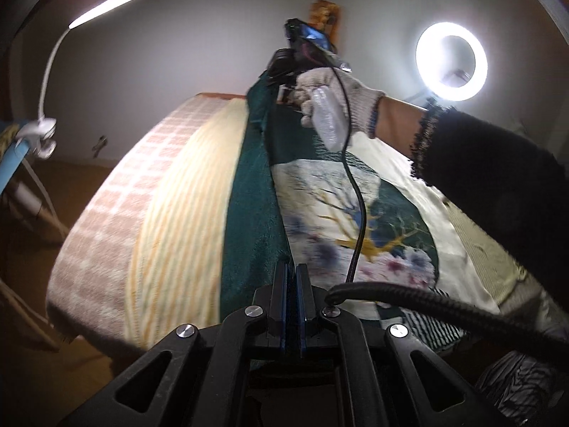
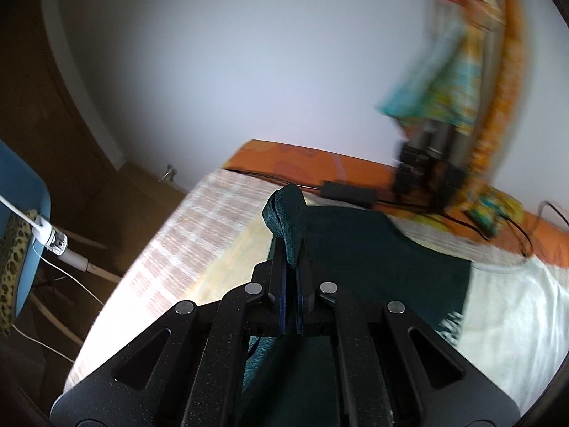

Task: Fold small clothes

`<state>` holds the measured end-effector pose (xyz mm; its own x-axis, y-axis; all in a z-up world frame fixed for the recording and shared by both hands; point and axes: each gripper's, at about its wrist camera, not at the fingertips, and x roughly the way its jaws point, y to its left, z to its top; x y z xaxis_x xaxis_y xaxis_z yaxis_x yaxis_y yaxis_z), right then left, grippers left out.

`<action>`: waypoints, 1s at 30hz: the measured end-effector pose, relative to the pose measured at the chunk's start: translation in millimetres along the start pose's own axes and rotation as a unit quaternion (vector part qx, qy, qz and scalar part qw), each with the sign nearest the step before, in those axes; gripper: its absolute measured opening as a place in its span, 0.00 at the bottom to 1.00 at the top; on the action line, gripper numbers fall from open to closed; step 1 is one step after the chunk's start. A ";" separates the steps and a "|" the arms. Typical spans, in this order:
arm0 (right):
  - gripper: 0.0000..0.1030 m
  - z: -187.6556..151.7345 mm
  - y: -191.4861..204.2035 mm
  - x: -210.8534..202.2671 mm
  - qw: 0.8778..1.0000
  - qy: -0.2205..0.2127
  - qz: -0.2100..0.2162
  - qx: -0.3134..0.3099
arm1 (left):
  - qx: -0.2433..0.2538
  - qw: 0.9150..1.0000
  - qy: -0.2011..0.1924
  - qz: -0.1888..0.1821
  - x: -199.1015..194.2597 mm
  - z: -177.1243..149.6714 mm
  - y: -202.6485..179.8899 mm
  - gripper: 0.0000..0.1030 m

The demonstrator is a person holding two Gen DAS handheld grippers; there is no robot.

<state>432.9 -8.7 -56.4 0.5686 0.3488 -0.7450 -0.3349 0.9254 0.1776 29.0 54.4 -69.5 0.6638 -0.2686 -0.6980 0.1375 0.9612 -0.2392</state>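
Observation:
A dark green garment [image 1: 250, 192] with a printed tree-and-flower panel [image 1: 359, 220] is held stretched above the table. My left gripper [image 1: 292, 267] is shut on its near edge. My right gripper [image 1: 284, 83], in a white-gloved hand [image 1: 330, 96], is shut on the far edge. In the right wrist view, my right gripper [image 2: 291, 249] pinches a fold of the green cloth [image 2: 288, 213], and the rest of the garment [image 2: 377, 256] hangs down to the table.
The table is covered by a pink checked and yellow striped cloth [image 1: 142, 213]. A ring light [image 1: 451, 61] and a desk lamp [image 1: 106, 3] stand behind. A blue chair [image 2: 21, 231] stands at the left. A tripod base [image 2: 426, 174] and cables sit on the orange far edge [image 2: 284, 153].

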 end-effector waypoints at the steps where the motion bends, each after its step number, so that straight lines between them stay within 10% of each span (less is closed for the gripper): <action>1: 0.04 -4.0 -12.8 -4.8 1.000 0.001 -0.002 0.010 | 0.008 1.000 0.003 -0.005 2.5 -0.5 -6.9 0.01; 14: 0.06 -41.7 -112.8 1.5 0.994 0.056 -0.056 0.078 | 0.083 0.990 0.090 -0.064 47.8 -21.0 -76.1 0.08; 18: 0.57 -48.8 -122.8 -2.0 0.991 0.054 -0.091 0.080 | 0.097 0.988 0.092 -0.075 45.2 -24.5 -82.2 0.25; 30: 0.58 -77.6 -154.3 -114.7 0.992 -0.003 -0.055 0.110 | 0.135 0.988 0.054 -0.050 21.6 -36.5 -82.9 0.28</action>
<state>361.1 -203.0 -48.2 0.5972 0.2432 -0.7643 -0.0986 0.9680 0.2310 5.1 -33.3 -89.4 0.5568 -0.3545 -0.7512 0.3996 0.9071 -0.1319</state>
